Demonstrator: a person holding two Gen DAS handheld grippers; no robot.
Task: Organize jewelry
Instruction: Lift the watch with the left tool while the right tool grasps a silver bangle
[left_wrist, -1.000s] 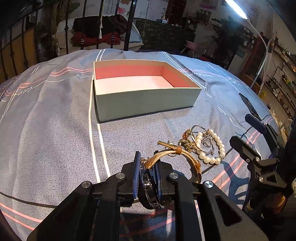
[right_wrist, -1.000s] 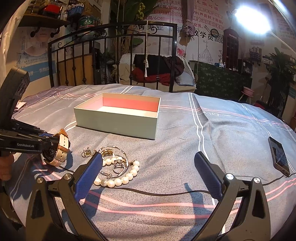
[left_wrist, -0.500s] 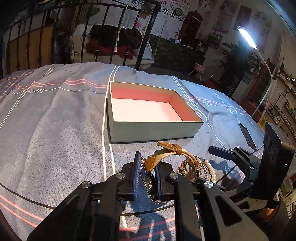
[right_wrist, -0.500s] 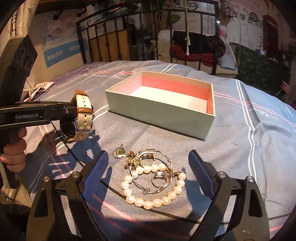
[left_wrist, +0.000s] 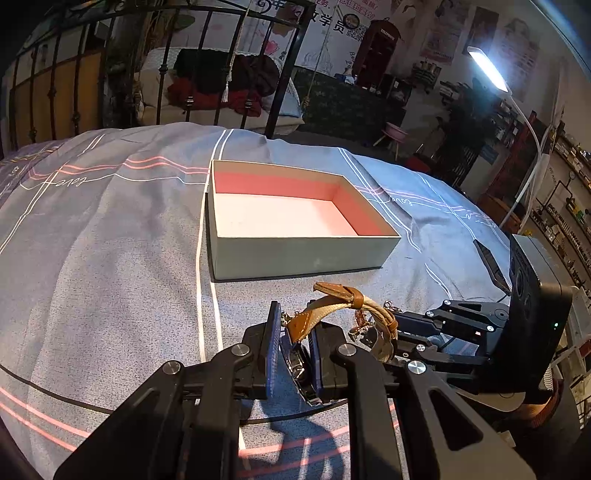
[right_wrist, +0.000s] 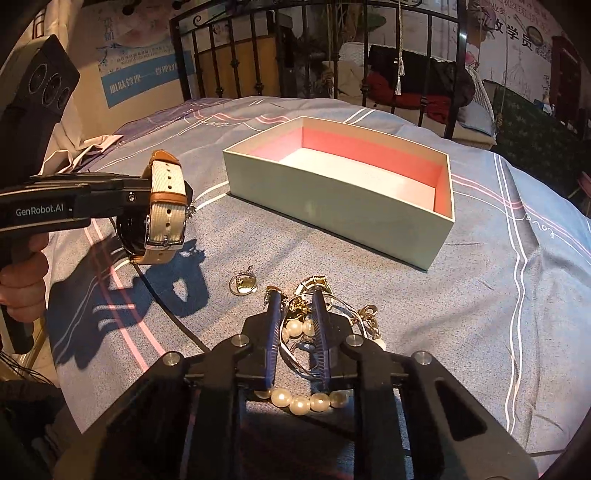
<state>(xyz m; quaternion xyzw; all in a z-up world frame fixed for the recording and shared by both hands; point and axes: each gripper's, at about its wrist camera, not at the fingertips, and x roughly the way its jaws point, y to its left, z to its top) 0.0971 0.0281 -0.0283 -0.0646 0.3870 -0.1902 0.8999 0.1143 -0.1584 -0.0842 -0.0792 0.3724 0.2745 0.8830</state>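
Left wrist view showed the left gripper (left_wrist: 293, 350) clamped on the watch (right_wrist: 164, 206), held above the bedspread (left_wrist: 110, 258) short of the box (left_wrist: 295, 254). Right gripper (right_wrist: 297, 332) was closed around the pearl bracelet (right_wrist: 303, 400) in the jewelry pile (right_wrist: 317, 295).

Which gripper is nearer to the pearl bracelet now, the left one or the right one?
Right. The right gripper is down on the pearl bracelet, its fingers closed around the jewelry pile. The left gripper holds the watch above the bed, off to the side.
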